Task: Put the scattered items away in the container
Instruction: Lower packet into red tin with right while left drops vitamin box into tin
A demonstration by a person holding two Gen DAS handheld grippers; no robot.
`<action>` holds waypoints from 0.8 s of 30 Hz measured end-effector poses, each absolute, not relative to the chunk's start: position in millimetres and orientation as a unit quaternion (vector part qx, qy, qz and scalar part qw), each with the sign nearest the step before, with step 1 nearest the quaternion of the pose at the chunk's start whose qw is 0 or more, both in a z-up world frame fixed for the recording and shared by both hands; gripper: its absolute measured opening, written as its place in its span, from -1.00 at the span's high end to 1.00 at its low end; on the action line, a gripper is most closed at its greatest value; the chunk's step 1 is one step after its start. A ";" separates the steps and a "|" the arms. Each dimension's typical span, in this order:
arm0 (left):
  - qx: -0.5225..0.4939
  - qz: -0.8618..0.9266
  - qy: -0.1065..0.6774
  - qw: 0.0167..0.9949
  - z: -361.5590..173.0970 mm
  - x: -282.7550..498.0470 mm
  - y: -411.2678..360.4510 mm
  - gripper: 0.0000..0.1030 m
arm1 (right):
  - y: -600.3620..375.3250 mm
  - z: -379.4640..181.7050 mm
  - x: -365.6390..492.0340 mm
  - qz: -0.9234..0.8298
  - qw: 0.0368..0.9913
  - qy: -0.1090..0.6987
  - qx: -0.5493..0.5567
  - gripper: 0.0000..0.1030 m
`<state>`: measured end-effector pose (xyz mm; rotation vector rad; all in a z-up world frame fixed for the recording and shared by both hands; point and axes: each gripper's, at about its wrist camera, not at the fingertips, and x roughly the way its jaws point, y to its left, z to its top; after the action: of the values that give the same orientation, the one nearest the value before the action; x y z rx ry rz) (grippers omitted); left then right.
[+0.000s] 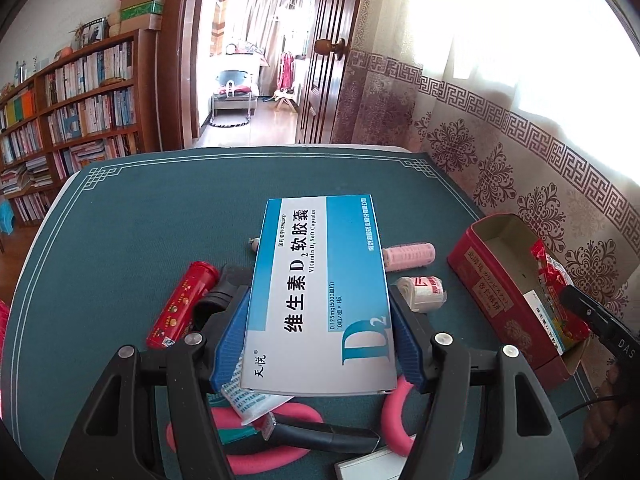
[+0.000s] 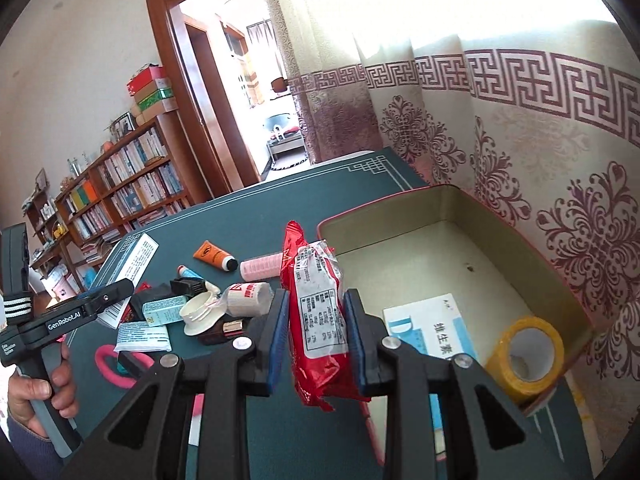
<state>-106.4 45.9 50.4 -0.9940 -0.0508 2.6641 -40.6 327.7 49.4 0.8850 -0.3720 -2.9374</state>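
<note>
red tin (image 2: pixel 452 216) open, left gripper (image 1: pixel 320 320) fingers clamping blue-white vitamin box (image 1: pixel 320 280), right gripper (image 2: pixel 316 340) fingers pinching red packet (image 2: pixel 316 300)

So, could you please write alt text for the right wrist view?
The right gripper holds a red snack packet upright beside an open red tin containing a blue medicine box and a yellow tape roll. Small items lie scattered on the green table.
</note>
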 end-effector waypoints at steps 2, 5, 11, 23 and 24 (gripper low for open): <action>-0.344 0.926 -0.010 0.154 52.3 -103.0 59.7 -0.32 | 336.1 49.2 -37.8 -0.951 0.016 -0.122 0.283 0.41; -0.341 0.926 0.004 0.162 54.4 -99.1 81.0 -0.32 | 345.3 48.1 -35.6 -0.952 0.002 -0.120 0.281 0.41; -0.338 0.922 0.024 0.186 58.4 -92.4 120.4 -0.32 | 363.0 44.6 -34.2 -0.954 -0.020 -0.119 0.275 0.41; -0.328 0.915 0.054 0.228 64.0 -90.0 197.6 -0.32 | 388.1 38.6 -36.3 -0.956 -0.066 -0.108 0.264 0.41; -0.326 0.915 0.057 0.231 64.5 -90.2 204.2 -0.32 | 389.9 37.4 -37.0 -0.956 -0.068 -0.108 0.264 0.41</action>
<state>-90.2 204.2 64.5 -0.8970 0.1577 2.5155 -37.0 389.9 37.4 0.8664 -0.3547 -3.1414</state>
